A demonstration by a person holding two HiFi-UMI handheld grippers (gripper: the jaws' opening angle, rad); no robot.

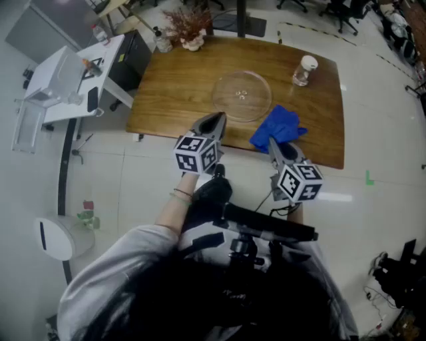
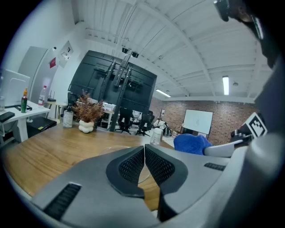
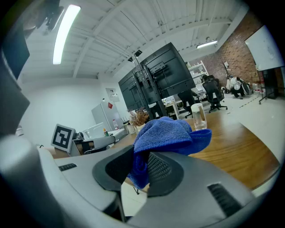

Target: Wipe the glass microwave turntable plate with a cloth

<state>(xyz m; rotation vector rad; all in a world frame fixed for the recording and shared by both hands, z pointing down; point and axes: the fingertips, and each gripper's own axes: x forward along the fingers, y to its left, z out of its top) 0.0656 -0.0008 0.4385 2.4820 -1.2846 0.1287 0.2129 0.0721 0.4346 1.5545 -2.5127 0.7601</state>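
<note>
Right gripper (image 3: 139, 171) was clamped on the blue cloth (image 3: 165, 132), which bunched up above the jaws at the table's near edge, right of centre in the head view. Left gripper (image 2: 144, 156) was pinched together on nothing, hovering near the plate (image 1: 242, 95). The plate lay flat mid-table, upper centre of the head view, just beside the cloth.

Wiping looked not yet begun: cloth gripped but not on the glass, so the whole wipe was left.

Table (image 1: 173, 93) was wood, with a jar (image 1: 305, 70) upper right and a dried-flower vase (image 1: 188, 30) at the far edge. White desk (image 1: 73, 80) upper left, pale floor (image 1: 373, 133), office chairs (image 1: 339, 13) beyond.
</note>
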